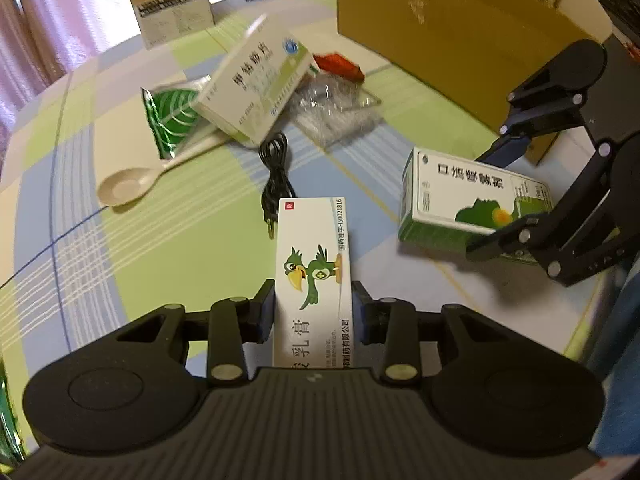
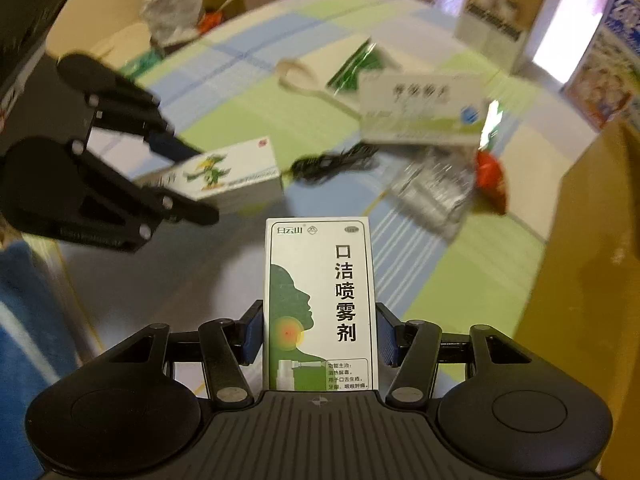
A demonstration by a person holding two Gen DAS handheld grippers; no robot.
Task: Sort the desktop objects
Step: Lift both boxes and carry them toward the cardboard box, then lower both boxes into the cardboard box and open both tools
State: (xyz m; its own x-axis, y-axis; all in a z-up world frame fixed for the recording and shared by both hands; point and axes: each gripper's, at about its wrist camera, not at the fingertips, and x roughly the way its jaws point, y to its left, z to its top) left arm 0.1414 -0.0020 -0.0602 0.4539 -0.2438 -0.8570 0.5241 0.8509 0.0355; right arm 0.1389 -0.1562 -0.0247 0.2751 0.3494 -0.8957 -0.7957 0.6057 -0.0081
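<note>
left gripper [image 1: 314, 312] clamps 1 parrot box [image 1: 314, 264] | right gripper [image 2: 318, 336] clamps 1 spray box [image 2: 320, 300] | 1 spoon [image 1: 132, 184] | 1 cable [image 1: 276, 176]

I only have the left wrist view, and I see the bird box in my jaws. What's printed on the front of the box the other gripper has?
Observer: The right gripper holds a spray box showing a green head in profile with a red spot at the throat.
Operator: Is it clamped squarely?
Observer: Yes, both blue pads press its long sides, box pointing straight ahead.
Operator: Anything behind my left gripper?
Observer: Crumpled silver packaging sits at the table's far edge, beyond the left gripper.
</note>
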